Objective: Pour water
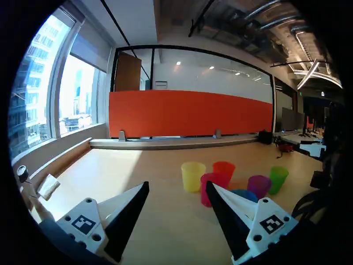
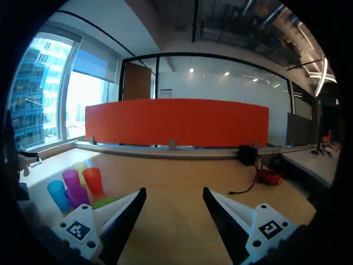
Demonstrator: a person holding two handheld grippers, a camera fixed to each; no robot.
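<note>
Surroundings: pale wood-grain desk (image 1: 170, 229), smooth and sunlit; long orange partition (image 1: 189, 112) across its far edge; tall window (image 1: 39, 101) to one side. In the right gripper view, a black box (image 2: 247, 154), a loose black cable (image 2: 245, 189) and a red object (image 2: 267, 176) lie well apart from the cups.

Task items: six translucent plastic cups, tapered and upright, clustered close together on the desk: yellow cup (image 1: 193, 176), orange cup (image 1: 224, 168), pink cup (image 1: 212, 185), blue cup (image 1: 245, 194), purple cup (image 1: 259, 184), green cup (image 1: 278, 178). One finger partly hides the pink and blue cups.

Left hand-held gripper (image 1: 176, 185): fingers spread wide, nothing held, clear of the cups.

Right hand-held gripper (image 2: 174, 191): fingers spread wide, nothing held; the cluster sits beside one finger.
</note>
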